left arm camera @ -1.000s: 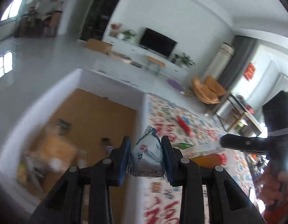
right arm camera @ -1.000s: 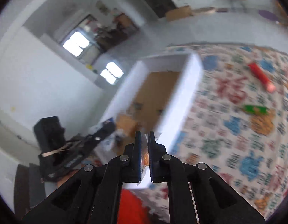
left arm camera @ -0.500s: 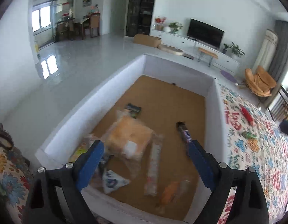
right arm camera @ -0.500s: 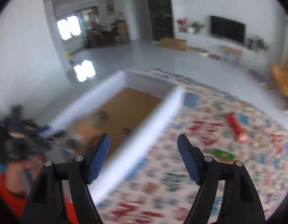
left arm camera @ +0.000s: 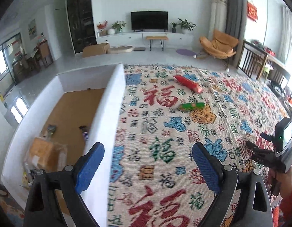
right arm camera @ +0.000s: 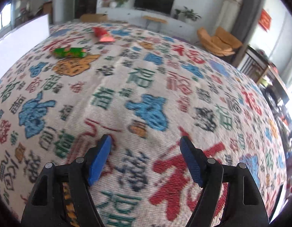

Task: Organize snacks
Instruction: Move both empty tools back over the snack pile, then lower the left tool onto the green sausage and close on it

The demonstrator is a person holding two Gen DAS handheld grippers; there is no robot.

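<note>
With both my left gripper (left arm camera: 147, 162) and right gripper (right arm camera: 145, 158) spread wide and empty, I judge I'm between pickups: next, the green foil snack packet (left arm camera: 191, 106) or the red one (left arm camera: 187, 83) on the patterned cloth (left arm camera: 164, 132), beside the white-walled box (left arm camera: 111, 102).

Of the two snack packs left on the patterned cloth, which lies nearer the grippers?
The green pack; the red pack lies beyond it, farther up the cloth.

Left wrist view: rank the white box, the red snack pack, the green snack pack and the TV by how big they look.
1. white box, by far
2. TV
3. red snack pack and green snack pack: look alike, so unranked.
The TV is much farther away, so apparent size misleads.
</note>
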